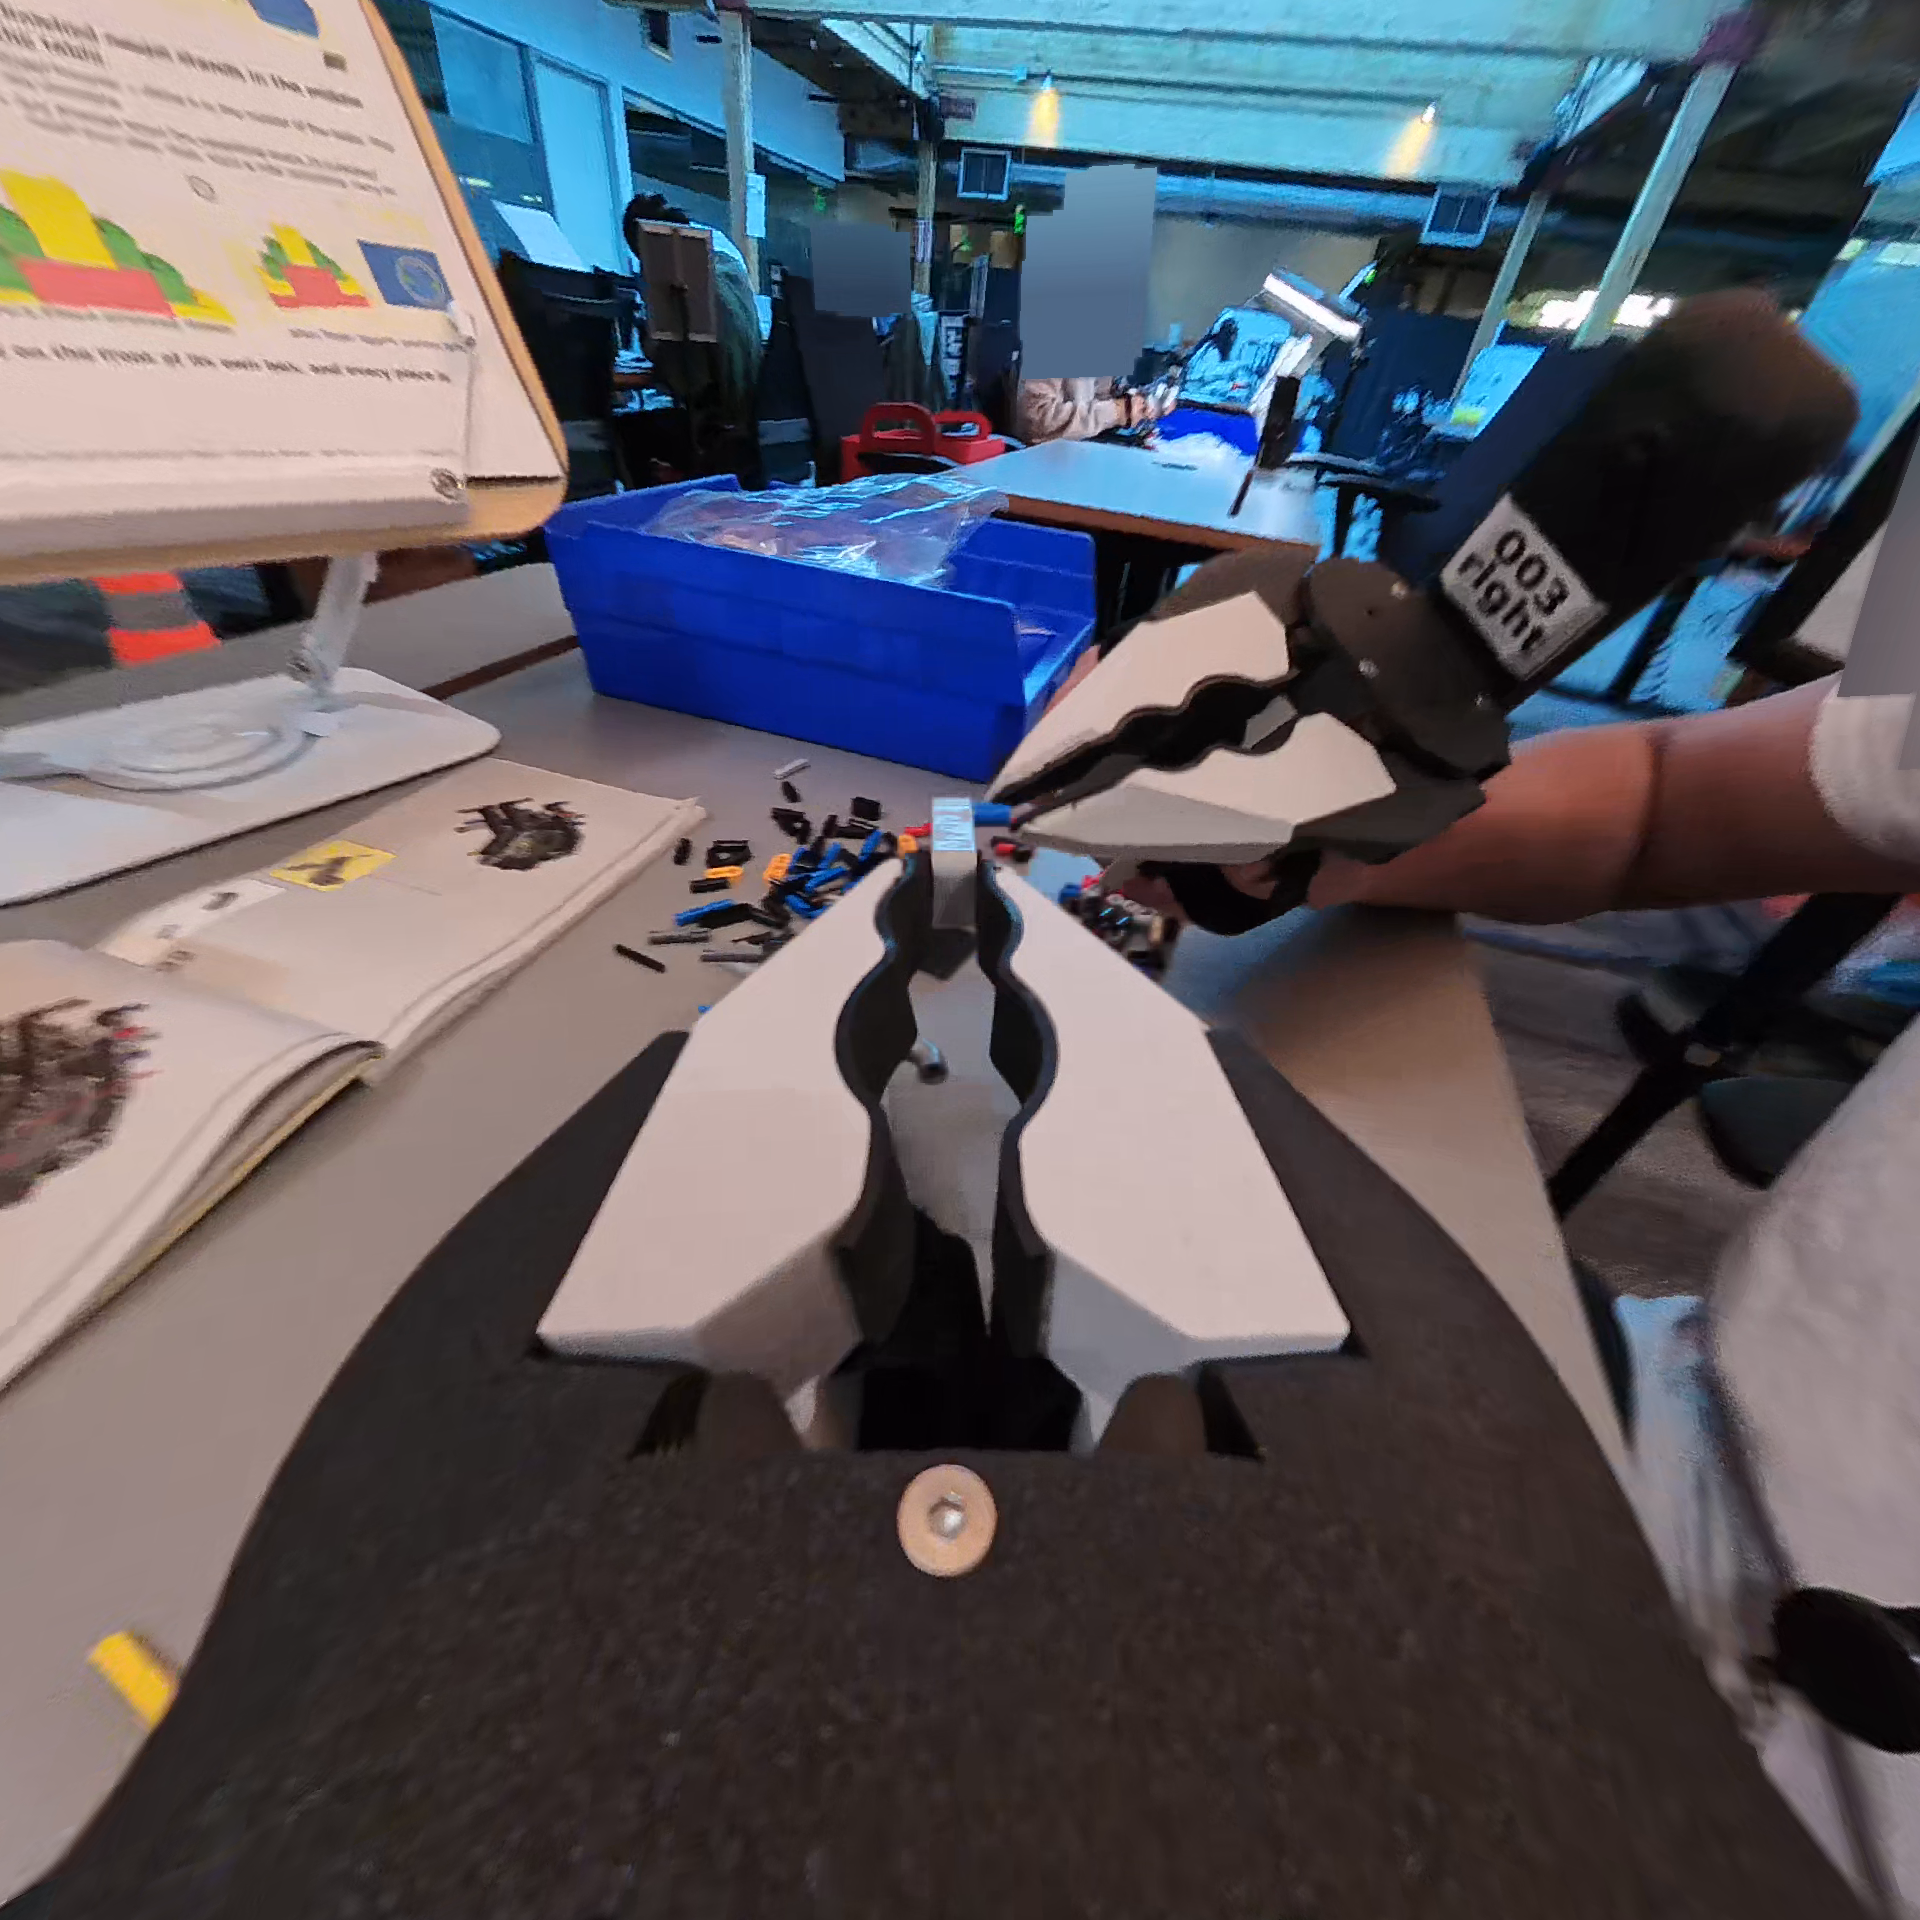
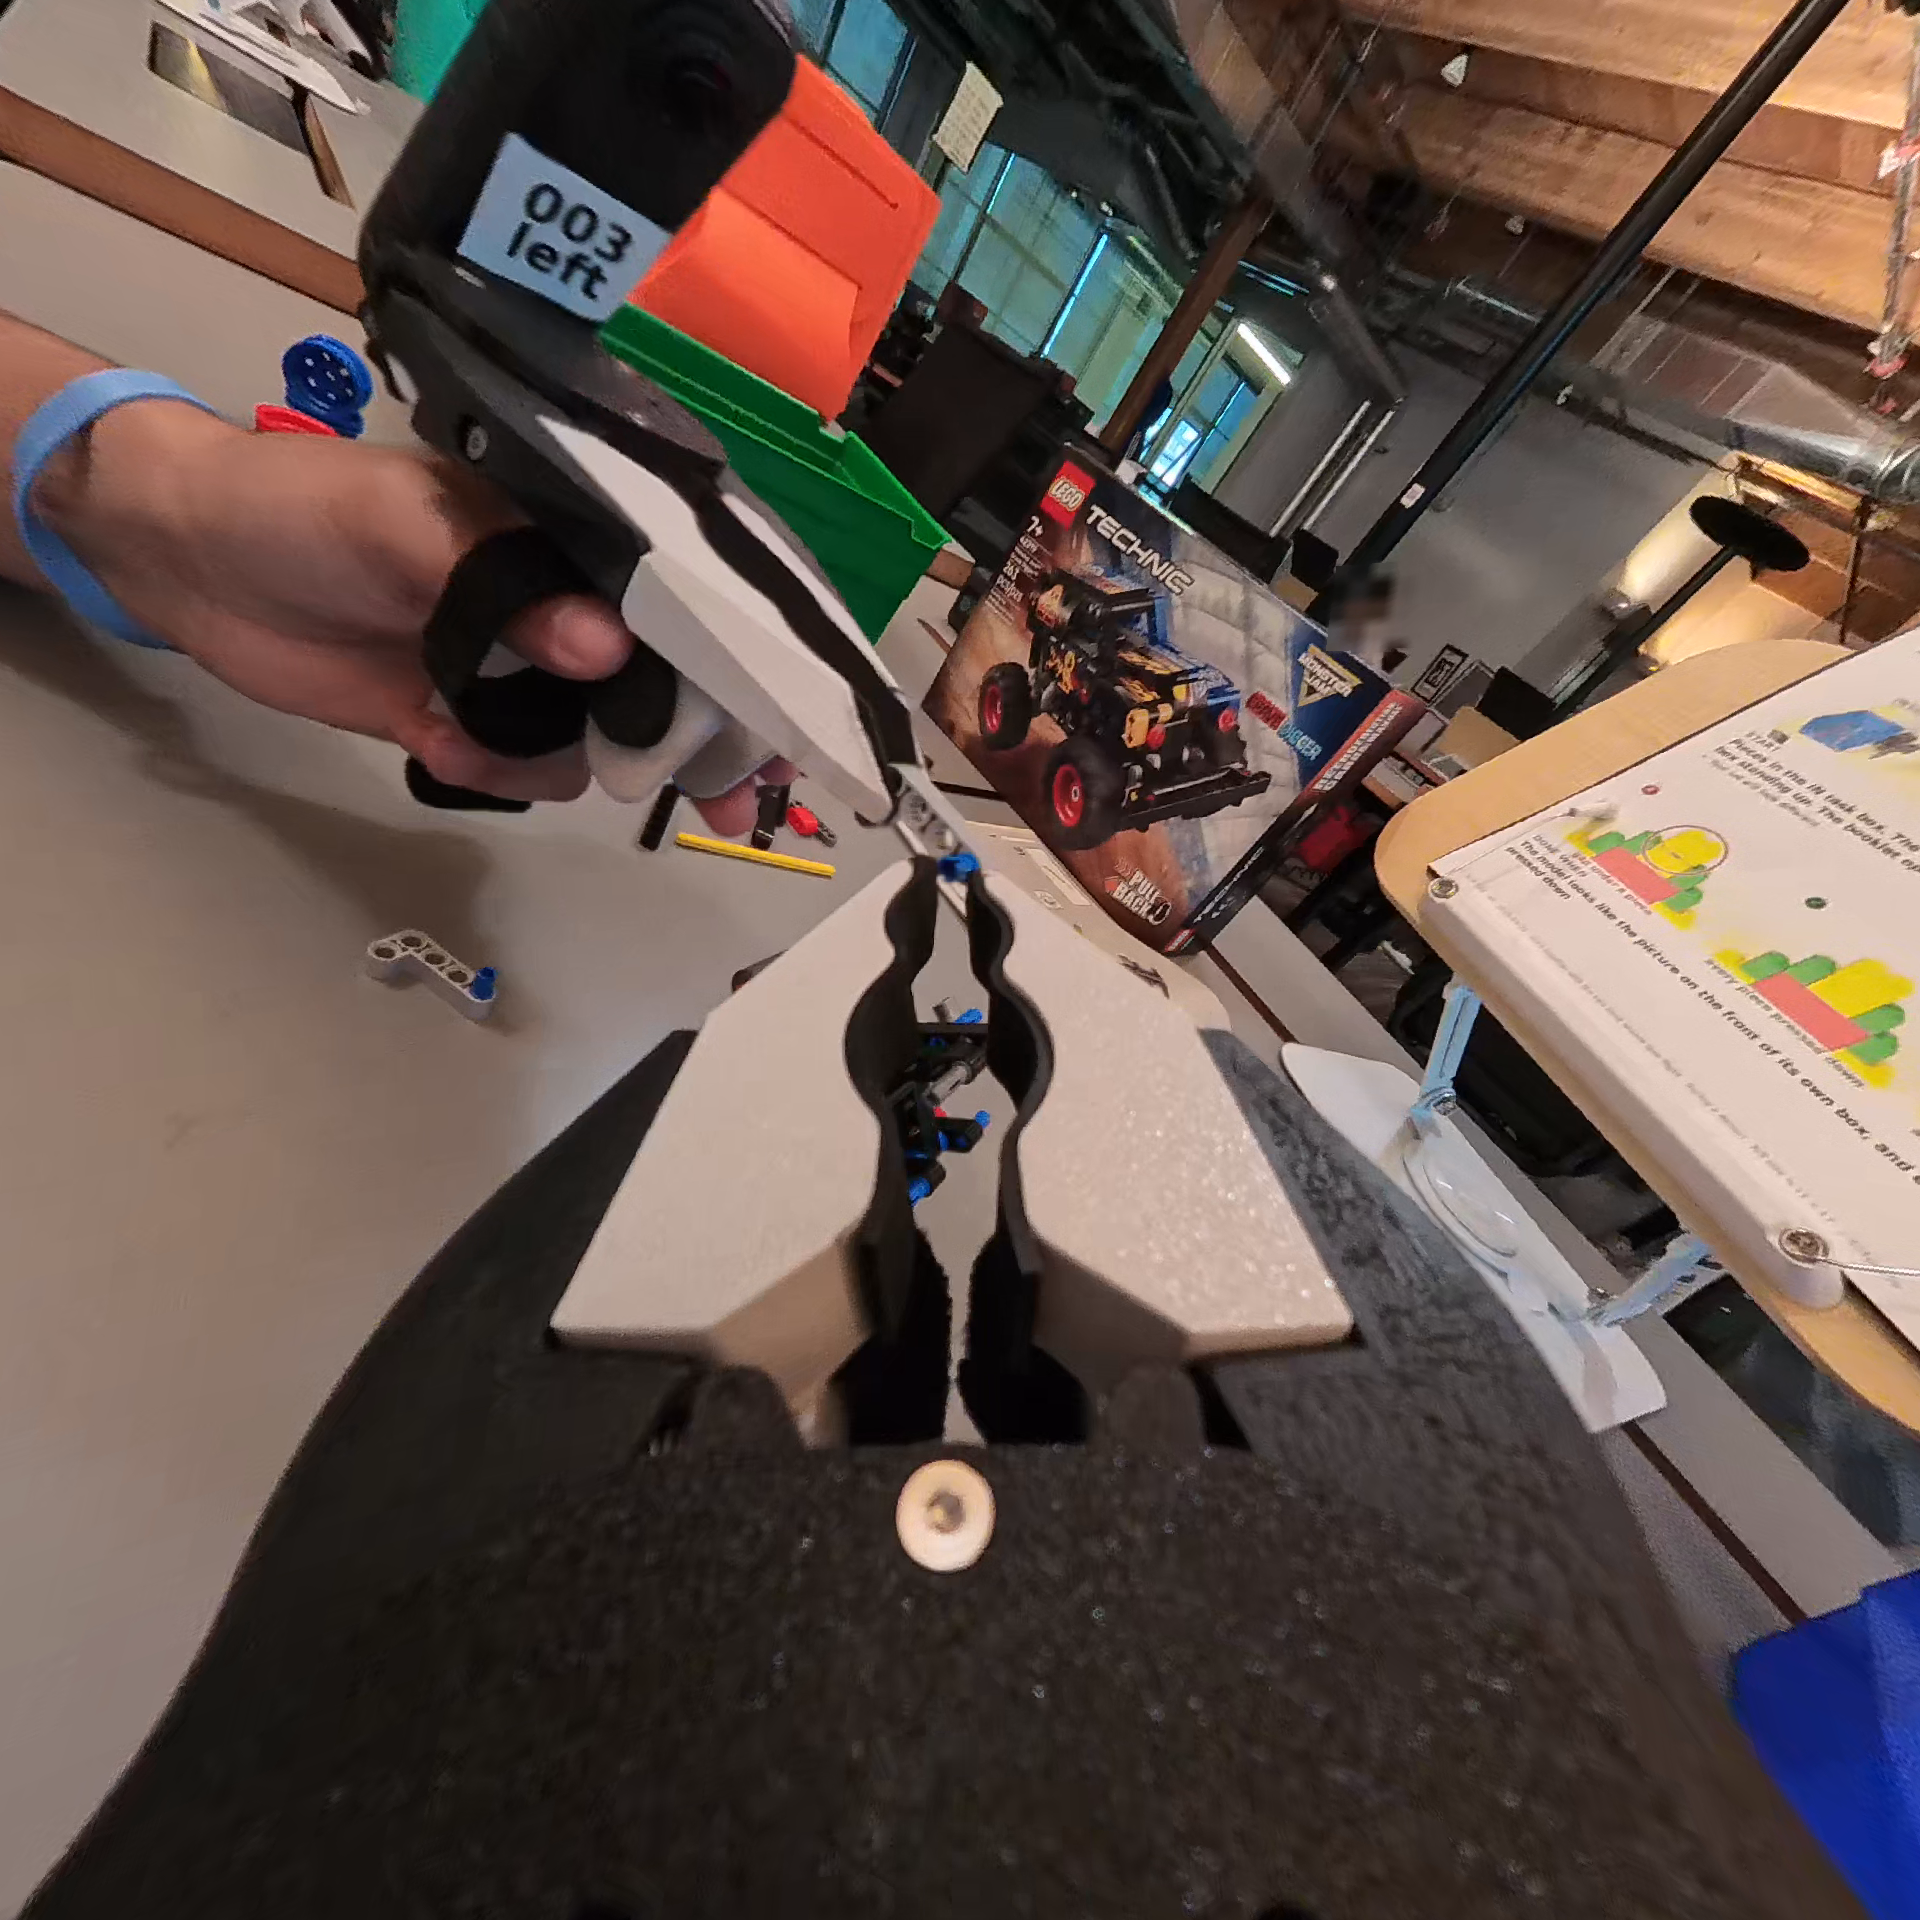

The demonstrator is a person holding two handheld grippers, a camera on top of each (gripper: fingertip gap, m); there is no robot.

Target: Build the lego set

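My left gripper (image 1: 951,868) is shut on a light grey lego beam (image 1: 952,847), held upright above the table. My right gripper (image 2: 951,873) is shut on a small blue pin (image 2: 956,863) and presses it against the side of that beam. In the left wrist view the right gripper (image 1: 1013,816) comes in from the right with the blue pin (image 1: 992,814) at its tips. In the right wrist view the left gripper (image 2: 899,805) reaches down from the upper left, holding the grey beam (image 2: 928,821). A pile of loose black, blue and orange pieces (image 1: 790,873) lies on the table behind.
An open instruction booklet (image 1: 312,935) lies at left, under a stand with a printed sheet (image 1: 208,260). A blue bin (image 1: 810,623) stands behind the pile. The set's box (image 2: 1143,717), a grey beam with a blue pin (image 2: 431,961), a yellow axle (image 2: 753,854) and a blue wheel (image 2: 324,379) sit on the table. Left and right tips are no more than a few centimetres apart.
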